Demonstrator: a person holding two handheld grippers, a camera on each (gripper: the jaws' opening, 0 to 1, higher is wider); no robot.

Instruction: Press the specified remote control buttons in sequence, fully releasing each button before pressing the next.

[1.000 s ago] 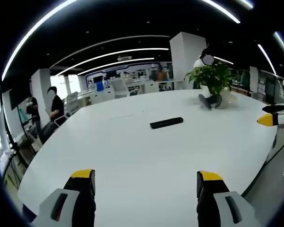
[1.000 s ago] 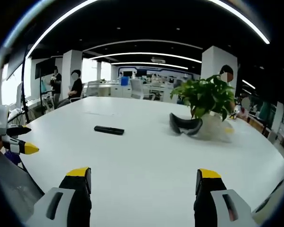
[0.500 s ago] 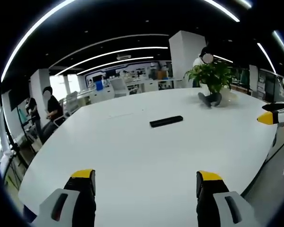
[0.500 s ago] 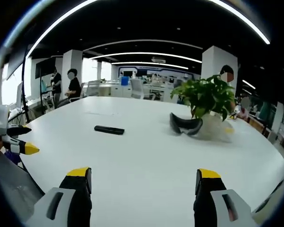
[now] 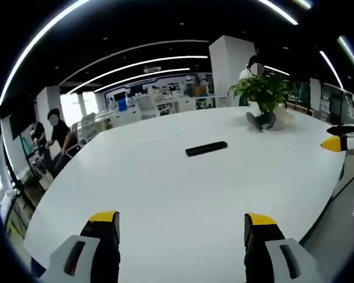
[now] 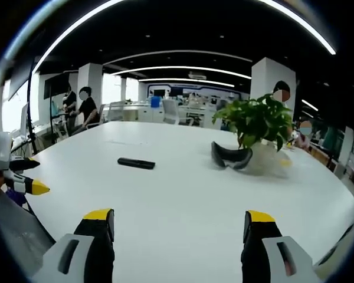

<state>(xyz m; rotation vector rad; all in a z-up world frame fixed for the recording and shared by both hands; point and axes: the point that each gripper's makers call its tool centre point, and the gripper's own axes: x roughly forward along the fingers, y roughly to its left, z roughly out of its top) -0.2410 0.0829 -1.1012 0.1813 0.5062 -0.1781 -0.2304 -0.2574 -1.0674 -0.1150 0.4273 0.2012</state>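
Reaching the far remote on the worktop needs care; both tools wide open, holding nothing.

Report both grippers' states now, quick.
Left gripper: open, holding nothing, above the white table.
Right gripper: open, holding nothing; the remote lies untouched farther along the table.

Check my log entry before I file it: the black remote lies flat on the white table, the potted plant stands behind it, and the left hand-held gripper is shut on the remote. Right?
Not quite. The left hand-held gripper is open and well short of the remote, as the left gripper view shows. The remote does lie flat on the white table, with the potted plant farther back.
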